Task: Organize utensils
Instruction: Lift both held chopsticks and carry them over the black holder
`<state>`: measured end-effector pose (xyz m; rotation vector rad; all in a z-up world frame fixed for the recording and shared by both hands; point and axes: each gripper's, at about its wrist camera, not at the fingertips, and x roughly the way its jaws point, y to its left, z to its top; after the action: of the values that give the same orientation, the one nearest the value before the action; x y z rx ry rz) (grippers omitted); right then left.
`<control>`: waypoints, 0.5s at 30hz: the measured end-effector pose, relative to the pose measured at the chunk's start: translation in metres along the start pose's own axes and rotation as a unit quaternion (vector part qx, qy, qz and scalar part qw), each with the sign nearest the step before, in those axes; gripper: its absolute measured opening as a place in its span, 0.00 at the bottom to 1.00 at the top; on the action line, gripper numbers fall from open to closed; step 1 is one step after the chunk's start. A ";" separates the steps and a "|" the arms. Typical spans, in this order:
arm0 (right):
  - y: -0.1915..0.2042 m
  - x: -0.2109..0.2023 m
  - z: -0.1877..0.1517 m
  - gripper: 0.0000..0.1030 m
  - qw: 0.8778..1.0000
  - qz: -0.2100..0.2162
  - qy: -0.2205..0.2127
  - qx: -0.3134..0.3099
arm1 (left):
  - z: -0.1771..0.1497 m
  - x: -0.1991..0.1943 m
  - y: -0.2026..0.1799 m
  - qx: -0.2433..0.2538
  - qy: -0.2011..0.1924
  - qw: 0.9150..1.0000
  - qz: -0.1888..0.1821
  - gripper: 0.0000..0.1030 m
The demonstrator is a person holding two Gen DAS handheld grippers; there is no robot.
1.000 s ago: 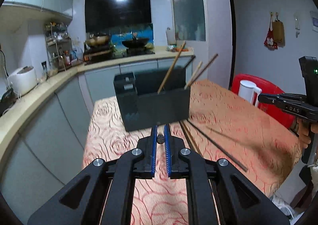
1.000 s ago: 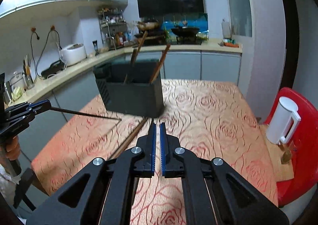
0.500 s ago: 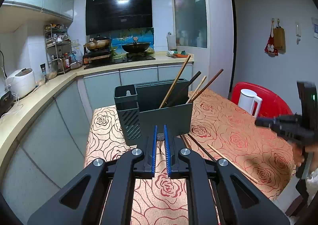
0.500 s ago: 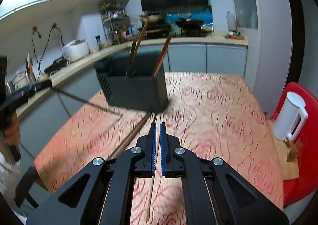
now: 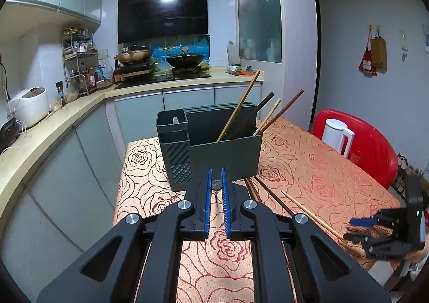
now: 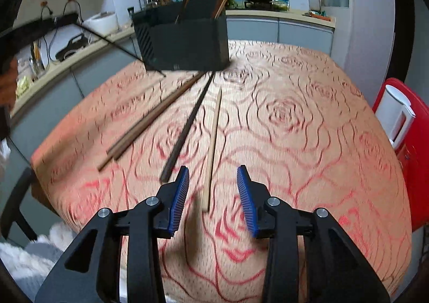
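Rose-patterned tablecloth (image 6: 295,120) – light chopstick (image 6: 211,147), thin, stiff, likely slippery, lies at 12 o'clock between opening right gripper (image 6: 213,182) jaws, unheld – best pinched near its thick end.

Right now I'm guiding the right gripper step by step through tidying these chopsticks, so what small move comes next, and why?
Probably ease the right gripper down and close on the pale chopstick: its jaws are opening with that stick's near end between them, untouched, flat on the tablecloth.

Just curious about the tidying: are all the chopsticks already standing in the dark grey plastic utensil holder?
No, several wooden chopsticks lie on the rose-patterned tablecloth before the dark grey plastic utensil holder.
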<state>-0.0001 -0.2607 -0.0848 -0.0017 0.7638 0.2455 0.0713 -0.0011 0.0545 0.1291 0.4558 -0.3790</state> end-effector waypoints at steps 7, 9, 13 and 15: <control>0.008 0.008 -0.013 0.14 1.000 -0.020 0.009 -0.016 | -0.002 -0.001 0.002 -0.005 0.002 1.000 0.001 0.07; 0.008 0.008 -0.014 0.11 1.000 -0.023 0.008 -0.017 | -0.002 0.000 0.004 -0.007 0.002 1.000 0.001 0.07; 0.008 0.008 -0.012 0.06 0.999 -0.022 0.013 -0.020 | -0.003 0.000 0.005 -0.010 0.001 1.000 0.001 0.07; 0.007 0.006 -0.009 0.06 1.000 -0.023 0.011 -0.019 | -0.002 0.000 0.006 -0.011 0.000 1.000 0.002 0.07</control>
<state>-0.0039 -0.2536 -0.0951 -0.0567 0.7799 0.2169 0.0729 0.0047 0.0533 0.1089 0.4600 -0.3704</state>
